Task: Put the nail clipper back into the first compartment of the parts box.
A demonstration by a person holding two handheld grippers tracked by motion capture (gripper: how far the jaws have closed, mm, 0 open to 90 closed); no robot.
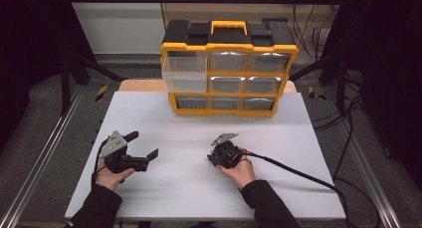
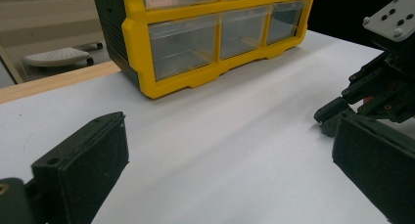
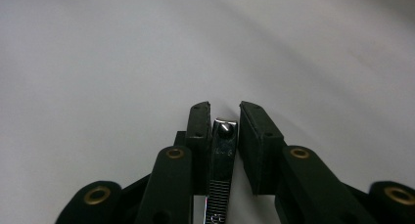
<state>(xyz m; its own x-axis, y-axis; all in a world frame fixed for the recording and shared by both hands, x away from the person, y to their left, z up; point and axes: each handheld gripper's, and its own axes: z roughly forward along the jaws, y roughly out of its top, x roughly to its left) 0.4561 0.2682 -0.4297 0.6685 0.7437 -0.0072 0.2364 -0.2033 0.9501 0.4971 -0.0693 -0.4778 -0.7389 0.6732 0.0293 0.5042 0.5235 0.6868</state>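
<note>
A metal nail clipper (image 3: 223, 150) stands between the two black jaws of my right gripper (image 3: 224, 111), which is shut on it just above the white table. In the high view the right gripper (image 1: 215, 159) is at centre front, tilted down to the table. My left gripper (image 1: 144, 144) rests at the front left, open, with nothing between its wide-spread jaws. In the left gripper view, the left gripper (image 2: 230, 160) faces the yellow and black drawer organizer (image 2: 195, 43), and the right gripper (image 2: 377, 87) is at the right edge.
The drawer organizer (image 1: 229, 68) with clear drawers stands at the table's far edge; its upper left drawers (image 1: 185, 73) stick out. The white table top (image 1: 199, 128) lies between it and the grippers. A cable (image 1: 298, 173) trails right from the right gripper.
</note>
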